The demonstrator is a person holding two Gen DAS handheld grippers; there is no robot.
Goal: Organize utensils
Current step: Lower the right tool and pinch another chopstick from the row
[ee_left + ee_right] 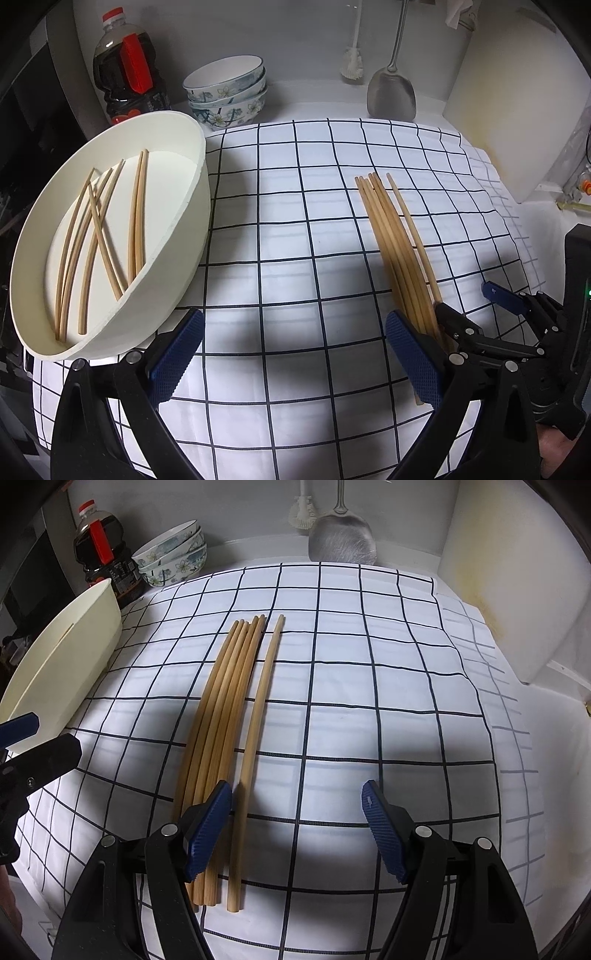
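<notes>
My right hand-held gripper [297, 801] is spread wide with nothing between its pads, straddling one loose chopstick [258, 716] beside the bundle of chopsticks [218, 716] on the checked cloth [369, 701]. My left hand-held gripper [291, 350] hangs released near the white tray [192, 229] holding more chopsticks [99, 240]

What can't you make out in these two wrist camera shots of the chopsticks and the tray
- Near ends of the bundled chopsticks: left wrist view, hidden behind the left gripper finger.
- Tray contents: right wrist view, its wall blocks the inside.
- Spatula handle: both views, cut off by the top edge.
- Bottle label: too small to read.
- Exact bundle count: sticks overlap.
</notes>
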